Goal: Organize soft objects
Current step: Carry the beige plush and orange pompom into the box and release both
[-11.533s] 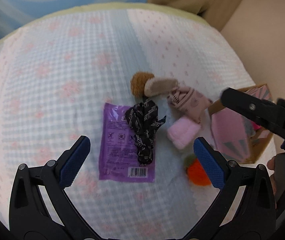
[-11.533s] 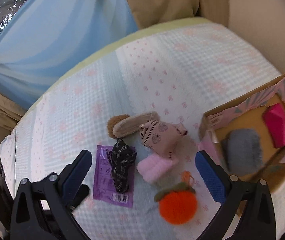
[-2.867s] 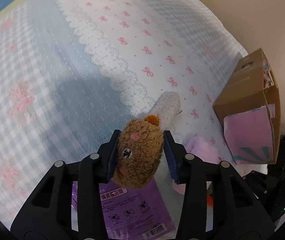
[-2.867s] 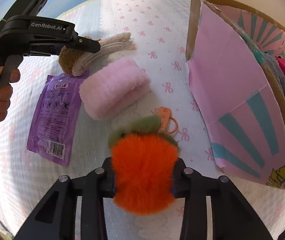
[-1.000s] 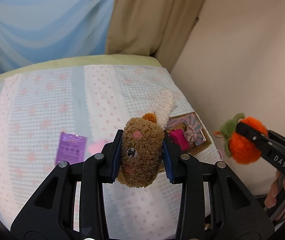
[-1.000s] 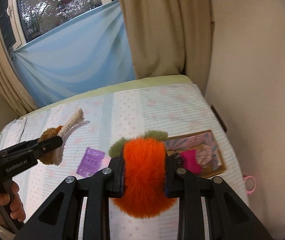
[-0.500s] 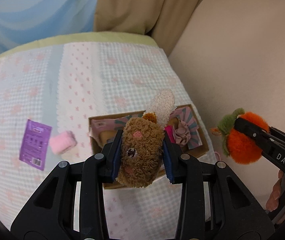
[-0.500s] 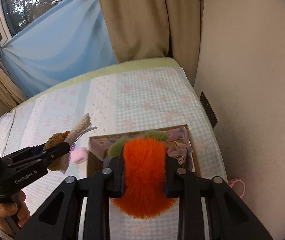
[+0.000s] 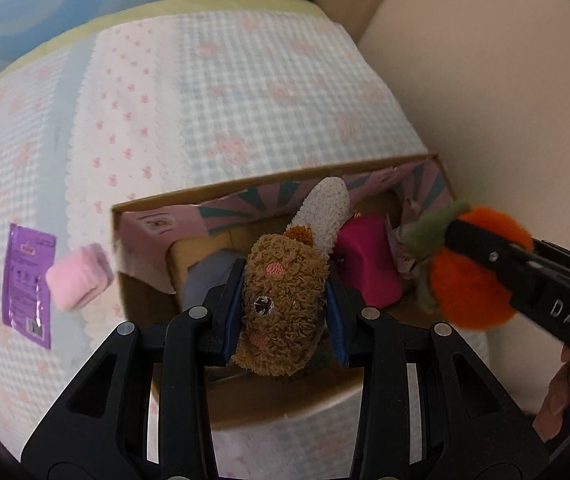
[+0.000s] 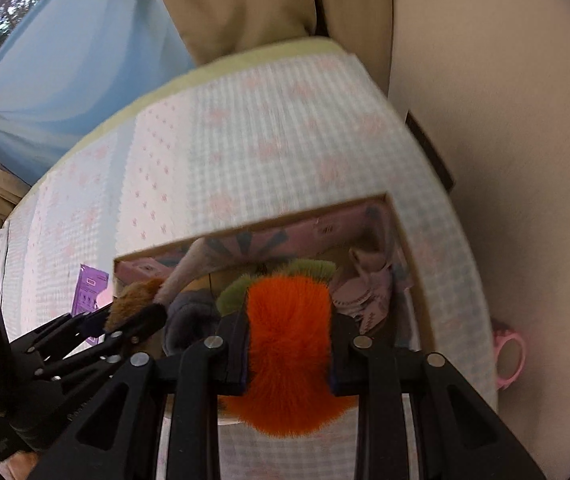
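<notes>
My left gripper [image 9: 285,304] is shut on a brown plush bear [image 9: 281,312] with a cream ear and holds it over the open cardboard box [image 9: 245,196]. My right gripper [image 10: 289,332] is shut on a fluffy orange plush [image 10: 289,344] with green leaves, also above the box [image 10: 401,224]. The orange plush shows in the left wrist view [image 9: 469,280] at the box's right end. The box holds a magenta item [image 9: 365,256], a grey-blue plush [image 9: 209,276] and a pink patterned cloth [image 10: 361,292]. A pink roll [image 9: 77,280] lies left of the box.
A purple packet [image 9: 27,284] lies on the checked bedspread [image 9: 245,92] left of the pink roll. The beige wall [image 9: 505,80] runs close along the box's right side. A pink ring [image 10: 509,356] sits between bed and wall. Curtains hang behind the bed.
Both grippers have come down closer to the box, each still holding its plush. The box now fills much more of both views.
</notes>
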A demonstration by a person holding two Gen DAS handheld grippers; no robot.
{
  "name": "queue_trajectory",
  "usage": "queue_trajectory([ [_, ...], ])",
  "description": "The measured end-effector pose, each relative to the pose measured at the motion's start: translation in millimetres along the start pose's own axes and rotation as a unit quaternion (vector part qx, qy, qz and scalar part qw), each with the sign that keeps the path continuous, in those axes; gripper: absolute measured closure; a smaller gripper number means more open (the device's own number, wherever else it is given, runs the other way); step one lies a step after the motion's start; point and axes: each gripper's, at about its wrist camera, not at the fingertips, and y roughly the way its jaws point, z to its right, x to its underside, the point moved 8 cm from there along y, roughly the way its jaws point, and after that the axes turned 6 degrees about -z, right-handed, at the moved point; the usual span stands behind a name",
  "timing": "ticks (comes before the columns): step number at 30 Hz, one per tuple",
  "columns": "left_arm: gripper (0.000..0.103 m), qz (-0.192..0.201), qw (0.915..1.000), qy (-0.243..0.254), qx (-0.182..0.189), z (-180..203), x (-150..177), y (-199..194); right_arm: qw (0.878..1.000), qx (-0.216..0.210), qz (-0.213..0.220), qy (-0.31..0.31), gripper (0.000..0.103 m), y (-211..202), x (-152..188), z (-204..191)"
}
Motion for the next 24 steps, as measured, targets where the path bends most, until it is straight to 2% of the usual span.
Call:
queue_trajectory([
  [2, 0.07, -0.006, 0.9999, 0.013, -0.008, 1, 1, 5, 1.0, -0.009, -0.015, 0.008, 0.078, 14, 4, 1],
  [4, 0.059, -0.006, 0.9998, 0.017, -0.012, 0, 2, 1, 0.999, -0.026, -0.029, 0.021, 0.077, 25, 5, 1],
  [5, 0.037, -0.01, 0.9997, 0.017, -0.013, -2, 3, 0, 0.998, -0.037, -0.035, 0.03, 0.074, 30, 4, 1],
  [6, 0.007, -0.014, 0.9996, 0.016, -0.019, -5, 4, -1, 0.998, -0.045, -0.038, 0.038, 0.062, 32, 3, 2],
  [7, 0.0, -0.011, 0.9996, 0.015, -0.023, -7, 5, -4, 0.997, -0.055, -0.041, 0.045, 0.043, 34, 2, 2],
  [8, 0.0, -0.005, 0.9997, 0.014, -0.022, -9, 6, -9, 0.996, -0.066, -0.042, 0.05, 0.03, 36, 1, 1],
  [9, 0.0, -0.004, 0.9997, 0.013, -0.018, -11, 8, -11, 0.995, -0.072, -0.042, 0.054, 0.008, 36, 0, 0],
  [10, 0.0, -0.009, 0.9997, 0.009, -0.02, -14, 11, -13, 0.995, -0.074, -0.04, 0.056, 0.0, 35, -1, -1],
  [15, 0.0, -0.024, 0.9993, -0.011, -0.024, -27, 23, -18, 0.995, -0.07, -0.027, 0.069, 0.0, 29, -1, 6],
  [24, 0.0, -0.011, 0.9992, -0.015, -0.036, -28, 25, -39, 0.997, -0.049, -0.018, 0.053, 0.0, 15, 2, 9],
])
